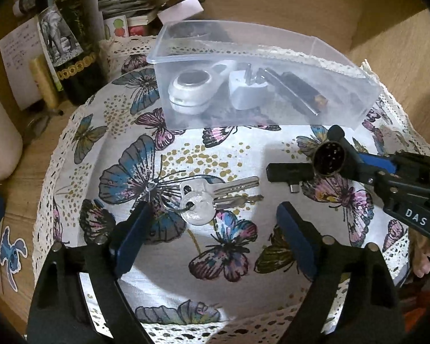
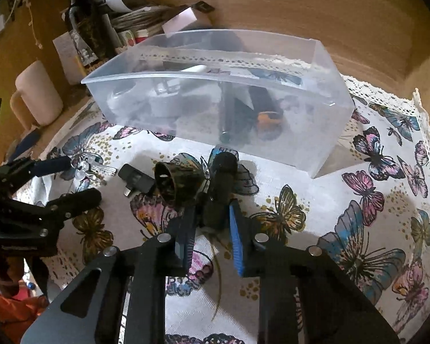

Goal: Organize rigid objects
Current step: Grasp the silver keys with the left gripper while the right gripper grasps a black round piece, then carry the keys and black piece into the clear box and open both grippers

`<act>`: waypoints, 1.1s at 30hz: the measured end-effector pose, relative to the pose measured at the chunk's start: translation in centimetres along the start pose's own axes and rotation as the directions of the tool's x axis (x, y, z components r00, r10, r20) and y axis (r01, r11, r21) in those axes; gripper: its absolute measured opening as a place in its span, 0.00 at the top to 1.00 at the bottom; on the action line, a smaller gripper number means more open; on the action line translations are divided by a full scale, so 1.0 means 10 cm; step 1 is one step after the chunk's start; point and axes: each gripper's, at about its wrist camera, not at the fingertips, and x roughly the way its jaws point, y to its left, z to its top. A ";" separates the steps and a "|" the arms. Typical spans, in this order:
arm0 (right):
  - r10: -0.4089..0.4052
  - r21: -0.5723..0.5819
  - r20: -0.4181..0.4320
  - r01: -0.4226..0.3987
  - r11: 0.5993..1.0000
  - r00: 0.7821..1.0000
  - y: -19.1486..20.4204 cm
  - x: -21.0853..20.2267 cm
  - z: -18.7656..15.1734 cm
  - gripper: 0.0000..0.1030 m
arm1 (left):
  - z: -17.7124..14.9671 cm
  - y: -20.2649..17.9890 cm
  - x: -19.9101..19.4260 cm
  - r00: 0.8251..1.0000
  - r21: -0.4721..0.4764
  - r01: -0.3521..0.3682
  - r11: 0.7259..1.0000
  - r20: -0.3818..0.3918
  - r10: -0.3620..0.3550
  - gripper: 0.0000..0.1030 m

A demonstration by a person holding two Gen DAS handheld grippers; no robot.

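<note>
A clear plastic box [image 1: 324, 57] [image 2: 315, 143] stands on the butterfly cloth [image 1: 220, 286] and holds a white round device [image 1: 190, 90], a white plug adapter [image 1: 248, 91] and dark sticks. A bunch of keys [image 1: 212, 197] [image 2: 96, 167] lies just ahead of my open left gripper [image 1: 212, 229], between its fingers. A black USB adapter [image 1: 289, 173] [image 2: 136, 180] lies to the right of the keys. My right gripper [image 2: 212, 223] is shut on a black tube-shaped connector [image 1: 329, 157] [image 2: 220, 189], held near the cloth in front of the box.
A dark bottle [image 1: 68, 43], papers and cards [image 1: 134, 5] stand behind the box at left. A cream mug [image 2: 38, 94] sits left of the cloth. A wooden wall [image 2: 301, 5] runs behind. The left gripper [image 2: 68, 177] shows in the right wrist view.
</note>
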 end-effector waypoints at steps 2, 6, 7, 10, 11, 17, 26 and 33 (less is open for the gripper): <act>0.007 0.002 0.011 -0.007 1.000 1.000 -0.01 -0.02 0.00 0.81 | 0.02 -0.02 0.00 1.000 -0.003 -0.018 1.000 -0.003 0.018 0.22; 0.018 -0.012 0.037 -0.018 1.000 0.999 -0.01 -0.07 0.02 0.81 | 0.06 -0.03 0.02 0.999 -0.020 -0.035 0.999 -0.021 0.034 0.25; 0.018 -0.016 0.044 -0.017 1.000 0.999 -0.01 -0.09 0.01 0.81 | 0.06 -0.05 0.02 0.999 -0.019 -0.044 0.999 -0.024 0.044 0.25; 0.025 -0.018 0.057 -0.024 1.000 0.998 -0.03 -0.13 0.01 0.81 | 0.08 -0.09 0.04 0.998 -0.024 -0.061 0.998 -0.026 0.060 0.25; 0.029 -0.015 0.062 -0.029 0.999 0.998 -0.04 -0.14 0.01 0.81 | 0.08 -0.09 0.05 0.997 -0.034 -0.070 0.997 -0.020 0.069 0.27; 0.038 -0.001 0.087 -0.038 0.999 0.995 -0.09 -0.19 0.01 0.81 | 0.08 -0.08 0.03 0.998 -0.053 -0.070 0.996 -0.005 0.069 0.41; 0.026 0.014 0.140 -0.028 1.000 0.990 -0.10 -0.32 0.02 0.81 | 0.05 -0.07 -0.11 0.999 -0.061 -0.028 0.998 0.028 0.030 0.42; 0.006 0.021 0.198 -0.010 1.000 0.980 -0.08 -0.49 0.07 0.81 | 0.12 -0.07 -0.36 0.995 -0.054 -0.004 0.999 0.103 0.009 0.42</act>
